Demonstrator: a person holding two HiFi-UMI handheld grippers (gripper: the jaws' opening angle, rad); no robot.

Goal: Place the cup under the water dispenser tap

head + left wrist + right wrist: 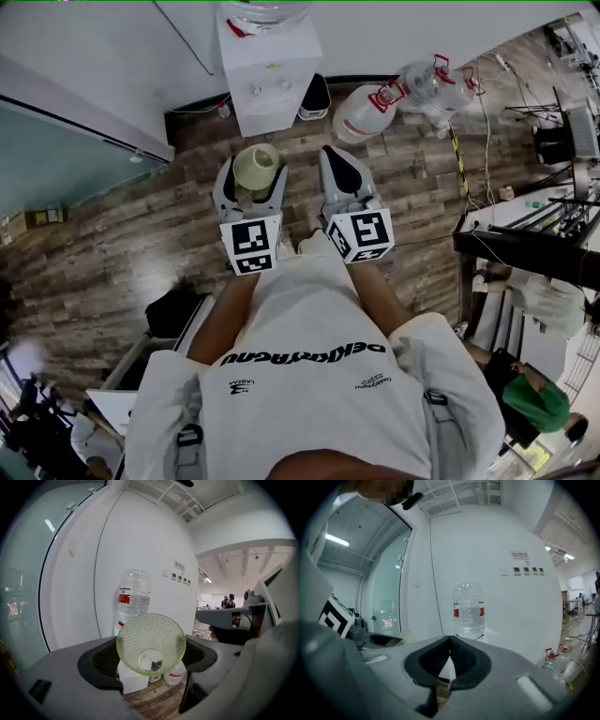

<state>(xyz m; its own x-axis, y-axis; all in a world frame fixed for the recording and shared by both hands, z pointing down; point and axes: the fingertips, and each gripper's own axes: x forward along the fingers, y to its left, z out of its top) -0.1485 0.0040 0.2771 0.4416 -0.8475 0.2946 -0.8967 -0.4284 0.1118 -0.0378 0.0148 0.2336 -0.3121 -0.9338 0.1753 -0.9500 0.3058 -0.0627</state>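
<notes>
The person faces the water dispenser, a white cabinet against the wall with a clear bottle mounted on top. The left forearm and right forearm, both bare, reach straight forward from a white T-shirt. They run roughly parallel, so the two tools sit side by side, both aimed at the dispenser's front.

The left tool grips the cup, its dark padded jaws pressing on opposite sides of the cup's wall. The cup is pale green with a dimpled surface and is held mouth up. The left gripper view looks down past the rim to the small round base. The cup is held in the air above the wooden floor, in front of the dispenser and about level with its middle. It is on the person's side of the cabinet, not yet under the taps.

The right tool is just to the right of the cup, about as far from the dispenser as the left one. Its jaws are closed against each other with nothing between them, as the right gripper view shows. Each tool's marker cube faces up toward the head camera.

Spare bottles lie on the floor to the right of the dispenser.
</notes>
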